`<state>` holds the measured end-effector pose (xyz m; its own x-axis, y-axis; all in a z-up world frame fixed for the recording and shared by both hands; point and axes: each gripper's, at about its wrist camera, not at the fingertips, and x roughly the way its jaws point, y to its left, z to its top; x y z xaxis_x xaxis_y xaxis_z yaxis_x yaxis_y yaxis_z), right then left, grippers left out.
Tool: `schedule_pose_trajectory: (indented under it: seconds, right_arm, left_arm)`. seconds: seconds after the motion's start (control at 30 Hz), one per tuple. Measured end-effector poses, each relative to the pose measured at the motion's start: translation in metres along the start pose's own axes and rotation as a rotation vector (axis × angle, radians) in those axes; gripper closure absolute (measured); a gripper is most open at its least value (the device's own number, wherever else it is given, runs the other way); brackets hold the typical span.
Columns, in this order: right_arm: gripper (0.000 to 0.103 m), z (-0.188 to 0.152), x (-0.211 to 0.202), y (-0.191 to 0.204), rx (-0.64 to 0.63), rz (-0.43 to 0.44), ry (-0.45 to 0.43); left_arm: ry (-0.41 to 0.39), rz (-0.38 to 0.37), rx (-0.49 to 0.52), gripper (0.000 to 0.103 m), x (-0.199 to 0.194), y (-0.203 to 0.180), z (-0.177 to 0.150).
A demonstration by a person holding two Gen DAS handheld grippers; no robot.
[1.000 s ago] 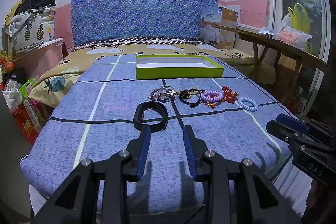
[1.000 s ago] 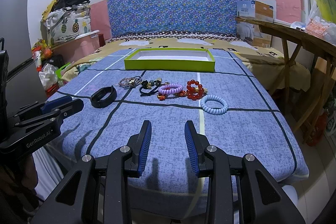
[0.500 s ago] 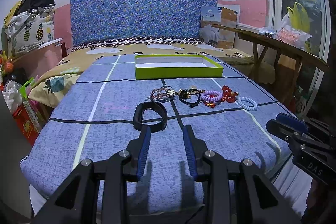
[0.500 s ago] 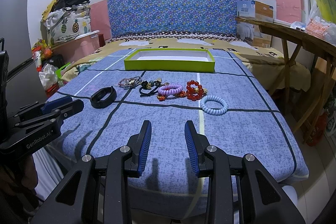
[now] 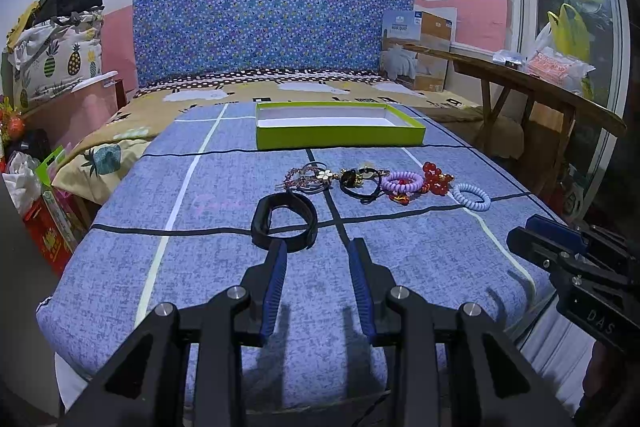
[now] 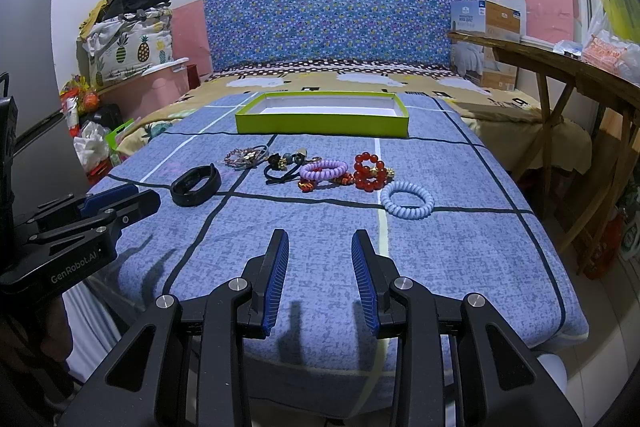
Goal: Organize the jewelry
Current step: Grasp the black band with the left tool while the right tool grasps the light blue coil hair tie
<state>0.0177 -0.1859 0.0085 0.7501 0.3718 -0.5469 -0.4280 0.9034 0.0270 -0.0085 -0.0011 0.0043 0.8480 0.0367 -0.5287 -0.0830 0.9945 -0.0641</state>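
A bed covered by a blue speckled blanket with dark and pale grid lines [image 6: 440, 239] fills the room in front of a blue floral padded headboard [image 6: 340, 11], with a wooden table [image 6: 560, 59] to the right. On the blanket lies a shallow lime-green cardboard tray with a white inside [image 6: 320, 125], nothing visible in it. Nearer, in a row: a black band bracelet [image 5: 285, 223], a purple coil bracelet [image 6: 323, 169], a red bead bracelet [image 6: 370, 171] and a pale blue coil bracelet [image 6: 407, 205]; the left gripper [image 5: 316, 247] and right gripper [image 6: 320, 239] hover with fingers spread, gripping nothing.

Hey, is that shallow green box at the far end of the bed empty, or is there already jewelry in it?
Empty, as far as visible: the shallow green box shows only bare white floor; the near strip is hidden.
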Motion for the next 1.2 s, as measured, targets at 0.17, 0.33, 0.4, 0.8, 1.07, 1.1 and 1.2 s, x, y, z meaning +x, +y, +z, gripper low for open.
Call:
schedule_pose_trajectory:
  seconds: [0.17,0.33,0.4,0.8,1.07,1.1,1.2]
  right_arm:
    - [0.069,0.003,0.004,-0.002,0.001,-0.004,0.004]
    - [0.069,0.013,0.016,-0.01,0.002,-0.006,0.014]
    - [0.069,0.017,0.021,-0.013,0.002,-0.005,0.02]
    - [0.069,0.035,0.063,-0.046,0.043,-0.01,0.102]
    - [0.069,0.04,0.098,-0.056,-0.004,-0.005,0.211]
    - [0.069,0.041,0.102,-0.057,-0.006,-0.003,0.224]
    - [0.069,0.042,0.112,-0.06,-0.007,0.005,0.264]
  left_arm:
    - [0.003,0.006,0.004,0.069,0.004,0.003,0.005]
    - [0.01,0.035,-0.009,0.069,0.016,0.014,0.017]
    - [0.015,0.052,-0.016,0.069,0.021,0.019,0.022]
    - [0.133,0.109,-0.006,0.069,0.064,0.034,0.033]
    - [0.216,0.122,0.0,0.069,0.086,0.036,0.034]
    - [0.232,0.123,-0.004,0.069,0.089,0.036,0.033]
    - [0.269,0.126,-0.004,0.069,0.096,0.036,0.032]
